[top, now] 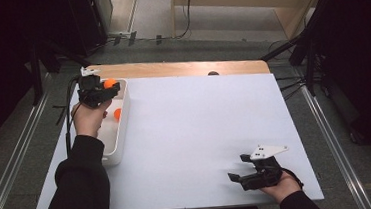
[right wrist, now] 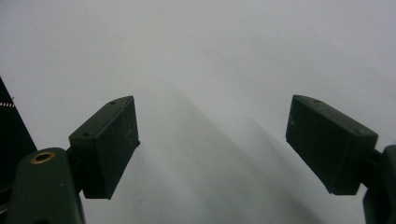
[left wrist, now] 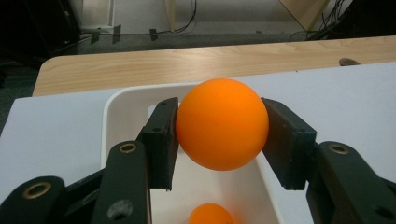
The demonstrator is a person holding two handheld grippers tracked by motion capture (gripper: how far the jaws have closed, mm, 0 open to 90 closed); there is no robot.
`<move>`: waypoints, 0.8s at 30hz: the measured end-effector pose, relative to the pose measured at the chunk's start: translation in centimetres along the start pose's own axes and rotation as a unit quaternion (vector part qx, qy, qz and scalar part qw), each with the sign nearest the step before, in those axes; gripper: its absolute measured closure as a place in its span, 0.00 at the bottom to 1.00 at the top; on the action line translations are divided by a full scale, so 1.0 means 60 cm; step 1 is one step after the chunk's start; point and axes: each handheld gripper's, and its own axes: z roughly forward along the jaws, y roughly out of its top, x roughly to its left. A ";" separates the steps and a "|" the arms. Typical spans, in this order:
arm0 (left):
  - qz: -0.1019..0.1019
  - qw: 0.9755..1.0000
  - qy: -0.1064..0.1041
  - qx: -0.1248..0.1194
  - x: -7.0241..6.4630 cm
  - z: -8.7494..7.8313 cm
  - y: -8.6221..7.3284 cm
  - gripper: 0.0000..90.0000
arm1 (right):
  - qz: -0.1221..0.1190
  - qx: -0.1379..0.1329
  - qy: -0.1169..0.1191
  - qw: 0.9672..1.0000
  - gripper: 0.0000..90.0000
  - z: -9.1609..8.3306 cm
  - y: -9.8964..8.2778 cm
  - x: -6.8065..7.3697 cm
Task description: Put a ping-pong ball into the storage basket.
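My left gripper (top: 106,89) hangs over the far end of a white bin (top: 123,120) at the table's left side, shut on an orange ball (top: 109,83). In the left gripper view the orange ball (left wrist: 221,123) sits squeezed between both pads, above the white bin (left wrist: 122,101). A second orange ball (top: 118,114) lies inside the bin, seen blurred low down as the second ball (left wrist: 210,214). My right gripper (top: 239,168) rests near the table's front right, open, with nothing between its fingers (right wrist: 108,143) over the white tabletop.
A white sheet (top: 196,134) covers the table, and a strip of bare wood (top: 180,68) runs along the far edge. A small dark object (top: 213,73) lies at that far edge. Grey floor and metal rails flank both sides.
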 end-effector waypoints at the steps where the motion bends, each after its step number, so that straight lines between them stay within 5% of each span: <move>1: 0.000 1.000 0.000 -0.001 0.000 0.003 0.000 0.55 | 0.000 0.000 -0.001 1.000 0.17 -0.001 -0.001 0.000; 24: -0.014 1.000 0.013 0.021 0.010 0.034 -0.010 0.56 | 0.002 0.000 -0.005 1.000 0.17 -0.007 -0.008 0.000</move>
